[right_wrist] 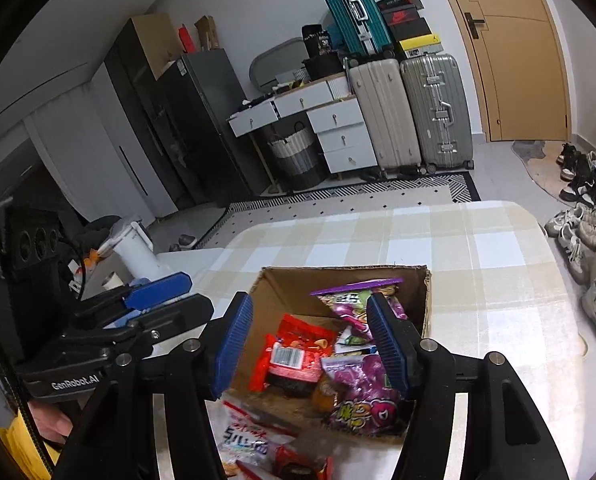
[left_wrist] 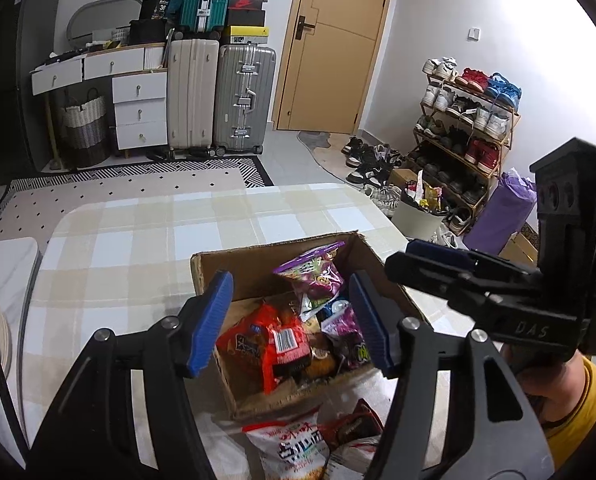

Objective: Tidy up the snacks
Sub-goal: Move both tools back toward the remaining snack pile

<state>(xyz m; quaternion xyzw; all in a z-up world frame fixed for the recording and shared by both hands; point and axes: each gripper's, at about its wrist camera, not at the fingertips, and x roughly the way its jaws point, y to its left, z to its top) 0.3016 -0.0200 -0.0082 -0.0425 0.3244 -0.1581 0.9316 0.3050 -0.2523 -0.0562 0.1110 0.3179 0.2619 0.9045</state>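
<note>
Snacks in box; left tool, right tool apart, empty.

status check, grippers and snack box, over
Left gripper and right gripper open, empty, above cardboard box. Box part-filled; white snack bag outside. Nothing blocking.

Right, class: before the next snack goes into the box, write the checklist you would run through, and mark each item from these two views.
1. Left gripper empty: ok, jaws apart, nothing between the pads.
2. Right gripper empty: ok, jaws apart, nothing held.
3. Box open and upright on the table: ok.
4. Room left in the box: cannot tell; the red packet and purple packets cover most of the floor that shows.
5. Next snack in reach: ok, a white packet lies on the table beside the box's near wall.
6. Grippers clear of each other: ok, side by side, apart.
</note>
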